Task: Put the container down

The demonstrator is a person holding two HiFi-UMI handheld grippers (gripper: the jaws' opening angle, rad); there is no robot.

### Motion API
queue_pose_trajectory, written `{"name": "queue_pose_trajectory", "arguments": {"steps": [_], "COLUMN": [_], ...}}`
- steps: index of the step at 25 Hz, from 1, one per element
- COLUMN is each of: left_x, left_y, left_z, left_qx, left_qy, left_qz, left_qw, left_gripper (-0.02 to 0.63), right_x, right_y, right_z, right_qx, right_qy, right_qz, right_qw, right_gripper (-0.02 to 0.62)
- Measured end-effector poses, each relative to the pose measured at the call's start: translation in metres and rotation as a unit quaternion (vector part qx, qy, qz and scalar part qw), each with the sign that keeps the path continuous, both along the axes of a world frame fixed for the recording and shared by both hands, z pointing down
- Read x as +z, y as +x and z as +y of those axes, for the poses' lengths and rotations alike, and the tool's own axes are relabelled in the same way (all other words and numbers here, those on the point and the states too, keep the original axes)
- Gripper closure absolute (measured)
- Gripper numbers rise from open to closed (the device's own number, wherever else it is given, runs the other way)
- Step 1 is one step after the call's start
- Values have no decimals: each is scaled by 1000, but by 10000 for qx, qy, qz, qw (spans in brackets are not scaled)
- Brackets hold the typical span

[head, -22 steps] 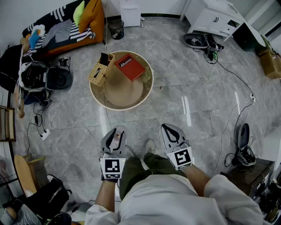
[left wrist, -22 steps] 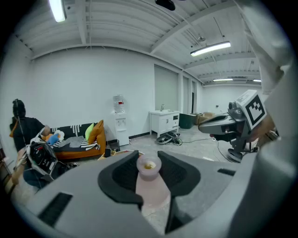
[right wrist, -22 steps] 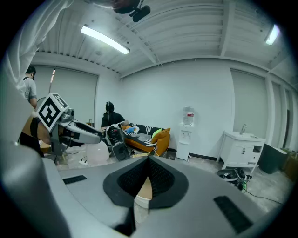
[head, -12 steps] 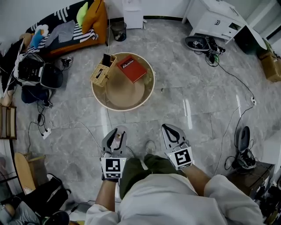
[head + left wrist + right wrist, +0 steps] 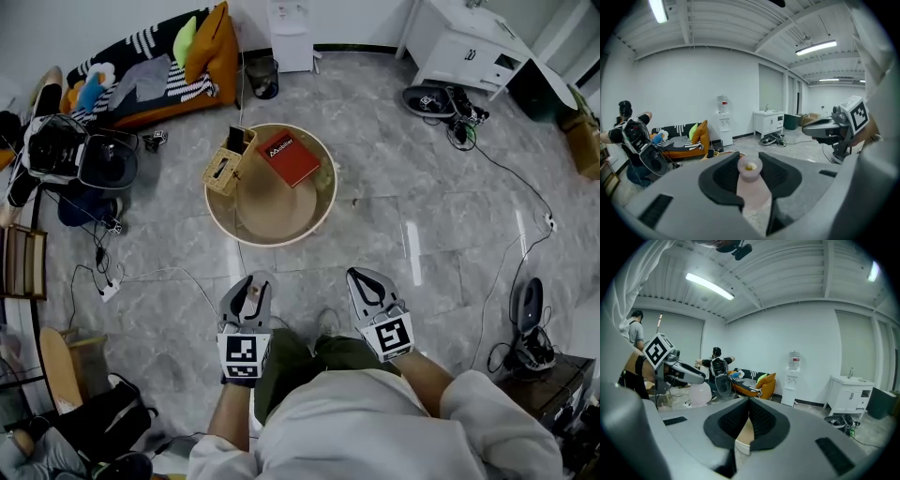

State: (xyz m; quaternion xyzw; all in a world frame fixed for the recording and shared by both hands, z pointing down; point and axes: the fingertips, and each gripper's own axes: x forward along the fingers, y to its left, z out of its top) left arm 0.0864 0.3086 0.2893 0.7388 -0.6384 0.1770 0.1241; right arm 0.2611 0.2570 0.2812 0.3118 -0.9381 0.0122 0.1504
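Observation:
My left gripper [image 5: 247,281] is shut on a pale pink, translucent container [image 5: 247,294] with something yellow inside. In the left gripper view the container [image 5: 750,174] stands upright between the dark pads, its rim level with the fingertips. My right gripper [image 5: 367,278] is shut, with nothing held; its pads meet at the tip [image 5: 749,402]. From the right gripper view, the left gripper [image 5: 678,371] and the container [image 5: 700,394] show at the left. A round table with a wooden rim [image 5: 321,208] lies ahead on the floor, apart from both grippers.
On the table lie a red book [image 5: 290,157] and a wicker basket [image 5: 223,169]. An orange sofa [image 5: 155,66], a bin [image 5: 265,75] and a white cabinet [image 5: 469,45] line the far wall. Cables [image 5: 141,277] cross the grey floor. A person with a backpack [image 5: 629,136] stands at the left.
The round table has slid a little lower and to the right in the head view. Both grippers keep their place in front of the body, and the container stays in the left one.

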Motion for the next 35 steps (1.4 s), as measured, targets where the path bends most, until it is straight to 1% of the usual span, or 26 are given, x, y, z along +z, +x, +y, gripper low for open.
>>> {"name": "queue_pose_trajectory", "arguments": {"steps": [2,5,7,9,11,12,14,15,18,22,27,29,32,34,35], "left_x": [1,2,2,4,10,12,15,16,20,30,44,51,56,61,65], "left_y": [-2,-7,-12,-19,-26,-30,-37,-41,-55,-77,-101,-109,-120,-127,-131], "left_z": [-5,-14,-26,-39,-52,-58,-71,-77,-97,-122,-159,-173,-192,-205,-212], "left_qx": [0,55,142,239,338,389,497,551,700,897,1198,1283,1416,1489,1507], "left_qy": [2,-13,25,51,33,15,-33,-54,-103,-182,-238,-282,-298,-285,-284], "left_qz": [4,39,39,29,11,0,-4,-1,13,58,46,77,136,141,129], "left_qw": [10000,10000,9999,9997,9994,9992,9988,9985,9975,9958,9925,9913,9894,9883,9881], "left_gripper": [479,479,479,479,479,479,479,479,479,479,479,479,479,479,479], "right_x": [2,2,1,1,2,2,1,1,3,9,19,22,26,30,33], "right_y": [-1,-7,-15,-24,-34,-39,-50,-56,-74,-101,-138,-152,-169,-180,-185], "right_z": [-3,-11,-19,-29,-38,-43,-54,-59,-77,-104,-143,-159,-176,-190,-197], "right_qx": [-27,-90,-63,16,151,180,159,174,317,378,517,509,577,565,572], "right_qy": [-8,169,210,170,-10,-9,157,158,-33,128,7,110,62,211,214], "right_qz": [29,38,67,113,192,207,197,216,319,340,488,541,667,676,676], "right_qw": [10000,9998,9997,9998,9997,9996,9996,9995,9990,9986,9975,9972,9961,9959,9958], "right_gripper": [572,572,572,572,572,572,572,572,572,572,572,572,572,572,572]}}
